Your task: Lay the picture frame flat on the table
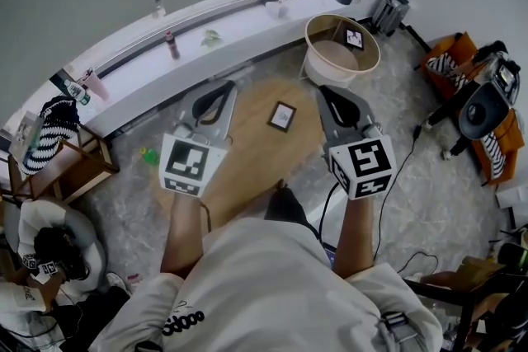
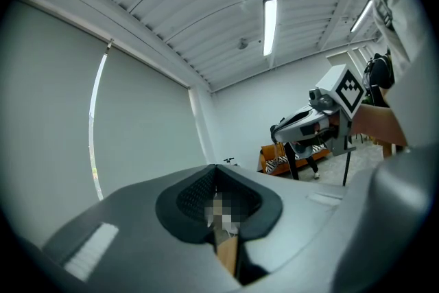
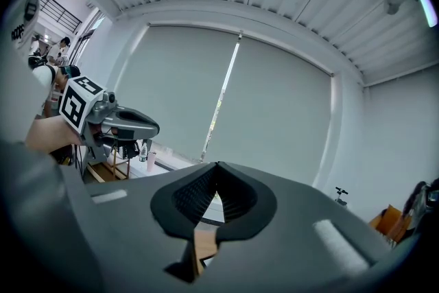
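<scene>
**A:** Entry 1, the task's thing: where is it sitting?

**B:** 1 picture frame [image 1: 282,116], dark-edged, is resting on the oval wooden table [image 1: 247,169], toward its far end. It is apparently lying flat and face up. The steep downward view is making a slight prop hard to rule out.

**A:** Entries 2 and 3, the grippers?

**B:** The left gripper [image 1: 221,88] is hovering apart from the frame, its jaws pressed together on nothing. The right gripper [image 1: 332,91] is doing the same on the other side, also closed and empty.

**A:** Progress?

**B:** In my judgement the laying down is looking done. Nothing is gripping the frame, so only a check of its flatness is remaining.

**A:** Surroundings?

**B:** 1 round tub [image 1: 308,41] is standing beyond the table and holding a 2nd small frame [image 1: 354,37]. 1 white ledge [image 1: 239,16] is curving behind it.
</scene>
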{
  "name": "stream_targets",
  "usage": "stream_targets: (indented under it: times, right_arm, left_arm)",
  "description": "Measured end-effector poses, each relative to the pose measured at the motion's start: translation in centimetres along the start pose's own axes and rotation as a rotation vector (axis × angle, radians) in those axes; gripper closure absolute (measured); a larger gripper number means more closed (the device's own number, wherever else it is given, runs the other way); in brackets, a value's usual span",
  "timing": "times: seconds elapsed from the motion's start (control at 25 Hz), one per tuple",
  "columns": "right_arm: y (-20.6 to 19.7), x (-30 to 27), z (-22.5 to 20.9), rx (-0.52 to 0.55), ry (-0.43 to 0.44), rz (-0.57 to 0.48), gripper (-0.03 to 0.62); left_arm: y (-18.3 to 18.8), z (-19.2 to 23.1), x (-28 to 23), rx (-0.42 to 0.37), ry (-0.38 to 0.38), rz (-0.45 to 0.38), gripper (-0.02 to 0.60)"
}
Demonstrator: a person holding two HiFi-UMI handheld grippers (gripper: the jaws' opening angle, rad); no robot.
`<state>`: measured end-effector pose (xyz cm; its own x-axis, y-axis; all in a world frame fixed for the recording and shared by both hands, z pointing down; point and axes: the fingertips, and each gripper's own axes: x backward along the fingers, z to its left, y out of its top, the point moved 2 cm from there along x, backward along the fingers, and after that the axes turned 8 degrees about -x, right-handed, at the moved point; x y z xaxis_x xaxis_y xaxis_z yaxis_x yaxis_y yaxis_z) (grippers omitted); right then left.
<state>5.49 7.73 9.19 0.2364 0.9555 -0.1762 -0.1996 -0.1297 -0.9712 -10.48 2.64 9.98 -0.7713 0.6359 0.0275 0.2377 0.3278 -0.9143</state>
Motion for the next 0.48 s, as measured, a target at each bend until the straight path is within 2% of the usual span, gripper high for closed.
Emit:
stream_targets:
  times: [0.48]
  right_arm:
    - [-0.9, -0.6, -0.4, -0.005, 0.009, 0.016, 0.592]
  left_arm:
    - [-1.2, 0.0, -0.1, 0.046, 0.003, 0.016, 0.571]
